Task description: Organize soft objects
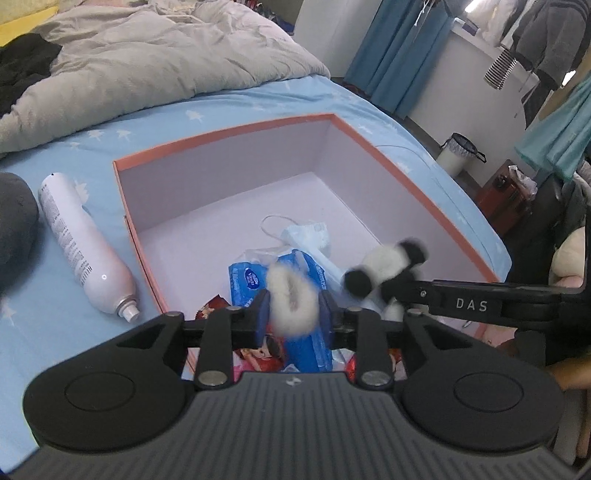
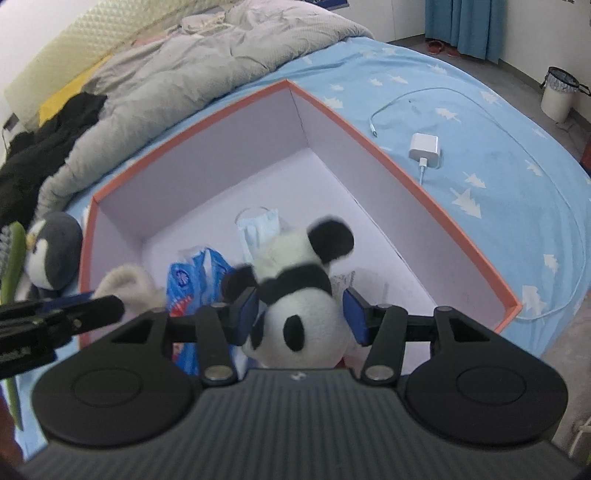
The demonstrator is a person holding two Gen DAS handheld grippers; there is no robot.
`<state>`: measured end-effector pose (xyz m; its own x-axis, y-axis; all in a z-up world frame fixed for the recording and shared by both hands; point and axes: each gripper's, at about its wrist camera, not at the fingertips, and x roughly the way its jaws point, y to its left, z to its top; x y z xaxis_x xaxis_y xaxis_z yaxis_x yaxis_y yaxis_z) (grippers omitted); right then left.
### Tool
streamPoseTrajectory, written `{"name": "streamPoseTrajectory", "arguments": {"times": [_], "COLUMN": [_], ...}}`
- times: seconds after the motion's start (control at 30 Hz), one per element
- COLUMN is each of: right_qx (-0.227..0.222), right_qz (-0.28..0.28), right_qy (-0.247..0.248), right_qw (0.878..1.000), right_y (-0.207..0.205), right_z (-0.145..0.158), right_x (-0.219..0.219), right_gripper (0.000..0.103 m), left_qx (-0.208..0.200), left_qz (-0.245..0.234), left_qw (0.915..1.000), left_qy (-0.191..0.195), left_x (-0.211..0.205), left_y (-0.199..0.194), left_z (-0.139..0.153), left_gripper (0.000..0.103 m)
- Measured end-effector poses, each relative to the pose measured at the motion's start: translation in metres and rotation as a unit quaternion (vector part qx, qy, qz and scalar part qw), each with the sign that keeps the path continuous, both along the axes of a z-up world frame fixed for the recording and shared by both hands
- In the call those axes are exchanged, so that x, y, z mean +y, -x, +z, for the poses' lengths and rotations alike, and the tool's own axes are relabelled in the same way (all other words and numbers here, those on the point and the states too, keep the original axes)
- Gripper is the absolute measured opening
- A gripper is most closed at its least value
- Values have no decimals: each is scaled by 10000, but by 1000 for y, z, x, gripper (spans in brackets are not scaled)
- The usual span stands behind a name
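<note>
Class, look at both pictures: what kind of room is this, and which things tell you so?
Most likely a bedroom. A rumpled grey duvet lies on a bed with a blue star-print sheet, blue curtains hang behind, and clothes hang at the side.

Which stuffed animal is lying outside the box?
The grey penguin. It lies on the blue sheet beside the orange-rimmed box. The panda is over the box, between the right tool's pads.

Soft even indoor light, faint shadows, strong fisheye bending, motion-blurred plush toys
</note>
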<state>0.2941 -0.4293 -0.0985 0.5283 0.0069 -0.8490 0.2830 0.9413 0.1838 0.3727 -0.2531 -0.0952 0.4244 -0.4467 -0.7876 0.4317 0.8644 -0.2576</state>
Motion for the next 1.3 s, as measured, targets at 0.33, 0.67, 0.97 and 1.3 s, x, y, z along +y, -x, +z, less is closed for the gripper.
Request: {"name": "streamPoseTrajectory", "arguments": {"times": [0.33, 0.67, 0.97, 1.3], "right_qx": [-682, -1668, -2081, -2231], "right_qz": [10, 355, 610, 652], "right_qy": [-119, 175, 248, 243], "right_qw": [9976, 9852, 9759, 9723], "right_y": [24, 78, 133, 184], "right_z": [55, 133, 156, 153], "right_x": [-4, 23, 55, 73], "right_gripper": [54, 54, 54, 54], "left_qx": [-491, -1153, -1472, -1784], "left_qz": [-153, -240, -279, -83], "left_qw": [9987, 9927, 9878, 9826], "left_qy": [11, 256, 434, 501], "left_x": [14, 48, 71, 96], "left_y": [22, 79, 148, 198], "left_z": [54, 143, 167, 170], "left_gripper": [34, 34, 34, 34]}}
